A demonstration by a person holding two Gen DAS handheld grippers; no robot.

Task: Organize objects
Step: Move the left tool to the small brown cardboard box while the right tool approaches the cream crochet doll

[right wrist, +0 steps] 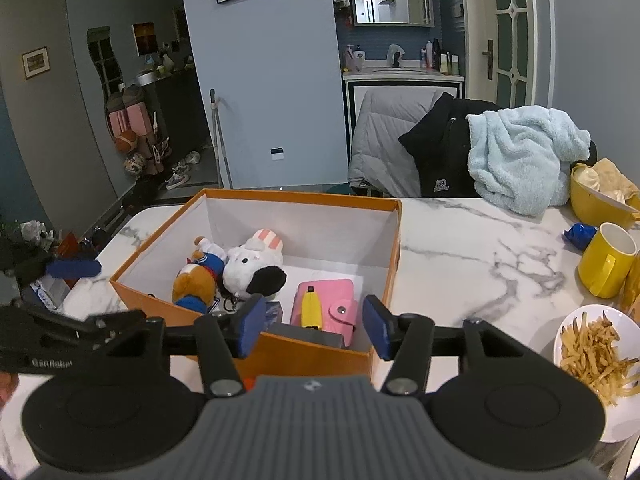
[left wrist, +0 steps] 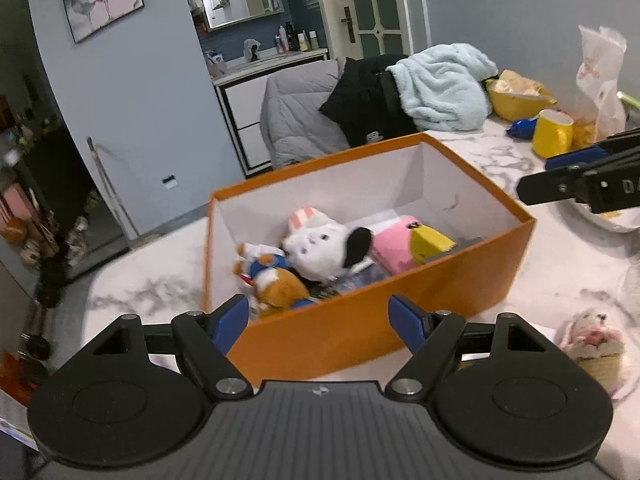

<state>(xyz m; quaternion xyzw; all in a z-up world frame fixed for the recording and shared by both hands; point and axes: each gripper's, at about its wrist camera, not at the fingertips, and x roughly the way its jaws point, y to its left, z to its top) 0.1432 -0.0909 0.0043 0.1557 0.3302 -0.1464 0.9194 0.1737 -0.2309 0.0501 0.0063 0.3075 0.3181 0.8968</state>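
An open orange box (left wrist: pixel 360 320) (right wrist: pixel 304 350) stands on the marble table. Inside lie a brown plush dog in blue (left wrist: pixel 276 280) (right wrist: pixel 198 276), a white plush with a black ear (left wrist: pixel 320 248) (right wrist: pixel 252 264), a pink wallet (left wrist: pixel 394 246) (right wrist: pixel 324 308) and a small yellow item (left wrist: pixel 430 244) (right wrist: pixel 311 306). My left gripper (left wrist: pixel 322 312) is open and empty at the box's near wall. My right gripper (right wrist: pixel 312 326) is open and empty over the box's near corner. A small pale plush toy (left wrist: pixel 592 340) lies on the table right of the box.
A yellow mug (right wrist: pixel 606 260) (left wrist: pixel 554 132), a yellow bowl (right wrist: pixel 600 196), a plate of fries (right wrist: pixel 596 354), a blue wrapper (right wrist: pixel 580 234) and a plastic bag (left wrist: pixel 600 80) sit at the right. A light blue blanket (right wrist: pixel 520 156) and dark jacket (right wrist: pixel 440 152) drape chairs behind the table.
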